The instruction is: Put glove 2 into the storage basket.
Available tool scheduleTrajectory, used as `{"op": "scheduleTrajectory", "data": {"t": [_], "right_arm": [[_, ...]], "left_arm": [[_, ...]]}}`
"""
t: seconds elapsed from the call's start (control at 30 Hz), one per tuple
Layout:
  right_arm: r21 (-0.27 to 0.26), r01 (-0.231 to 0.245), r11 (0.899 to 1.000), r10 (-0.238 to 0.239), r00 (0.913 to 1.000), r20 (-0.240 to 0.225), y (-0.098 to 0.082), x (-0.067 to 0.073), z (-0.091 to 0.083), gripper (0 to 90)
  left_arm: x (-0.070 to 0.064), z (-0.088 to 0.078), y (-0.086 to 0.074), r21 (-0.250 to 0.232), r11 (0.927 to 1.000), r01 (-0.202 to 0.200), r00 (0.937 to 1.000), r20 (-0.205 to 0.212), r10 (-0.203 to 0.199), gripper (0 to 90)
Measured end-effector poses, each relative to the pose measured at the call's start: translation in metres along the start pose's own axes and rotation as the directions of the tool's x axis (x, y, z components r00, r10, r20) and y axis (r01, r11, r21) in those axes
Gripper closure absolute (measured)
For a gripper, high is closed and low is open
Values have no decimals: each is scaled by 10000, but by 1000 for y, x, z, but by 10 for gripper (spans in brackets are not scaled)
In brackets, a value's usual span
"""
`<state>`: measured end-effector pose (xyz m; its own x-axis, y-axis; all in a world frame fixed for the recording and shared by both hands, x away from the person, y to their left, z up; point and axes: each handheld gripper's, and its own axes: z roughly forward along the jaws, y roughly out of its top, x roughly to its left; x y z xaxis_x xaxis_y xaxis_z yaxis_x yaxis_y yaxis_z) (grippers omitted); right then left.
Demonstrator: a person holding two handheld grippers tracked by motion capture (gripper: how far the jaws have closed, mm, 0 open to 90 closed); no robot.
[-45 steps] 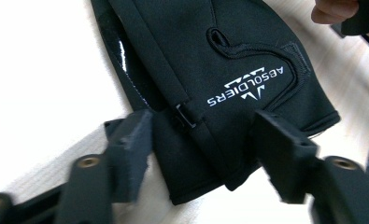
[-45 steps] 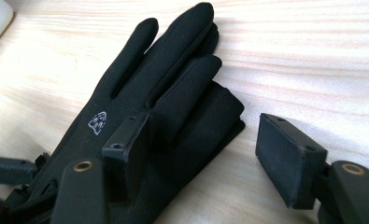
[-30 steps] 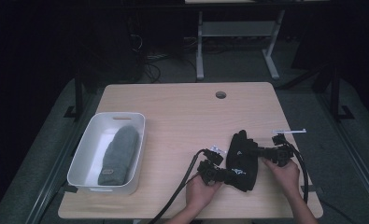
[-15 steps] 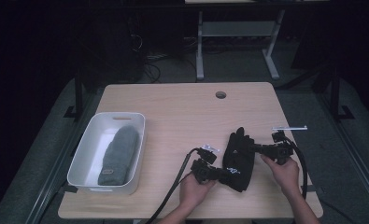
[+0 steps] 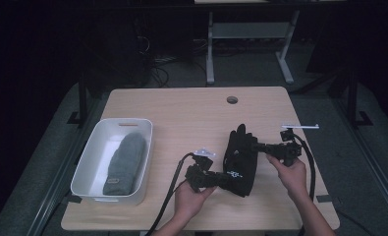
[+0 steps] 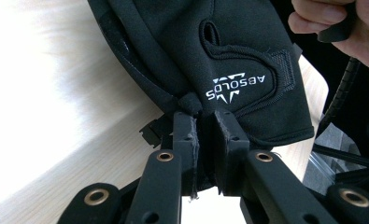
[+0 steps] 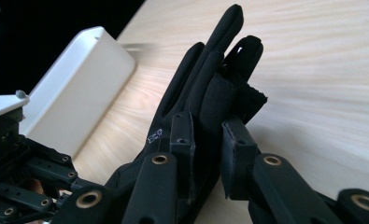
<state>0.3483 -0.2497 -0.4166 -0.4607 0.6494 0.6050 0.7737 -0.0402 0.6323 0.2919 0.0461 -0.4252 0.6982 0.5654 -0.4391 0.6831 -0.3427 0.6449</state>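
While both hands work over the table:
Glove: black, near the right front edge.
Left gripper: clamped on the glove's cuff.
Right gripper: clamped on a glove finger.

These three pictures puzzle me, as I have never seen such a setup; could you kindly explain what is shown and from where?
A person holds a hand tool with two black jaws in each hand. The high view looks down on a light wooden table. The other two views come from cameras riding on each tool. The left gripper pinches the cuff of a black fabric glove; the right gripper pinches its fingers. At the left stands a white plastic bin with a grey knitted item inside.
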Motion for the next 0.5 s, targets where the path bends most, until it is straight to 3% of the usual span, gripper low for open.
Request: {"op": "scheduleTrajectory", "data": {"t": [0.23, 0.5], "right_arm": [[-134, -85, 9999, 78, 9985, -535, 15, 19, 10, 767], [-230, -111, 9997, 88, 9953, -961, 31, 35, 22, 767]], "left_arm": [[3, -27, 3, -357, 9993, -121, 9997, -204, 114, 810], [8, -44, 6, -549, 9985, -73, 9994, -345, 54, 810]]}}
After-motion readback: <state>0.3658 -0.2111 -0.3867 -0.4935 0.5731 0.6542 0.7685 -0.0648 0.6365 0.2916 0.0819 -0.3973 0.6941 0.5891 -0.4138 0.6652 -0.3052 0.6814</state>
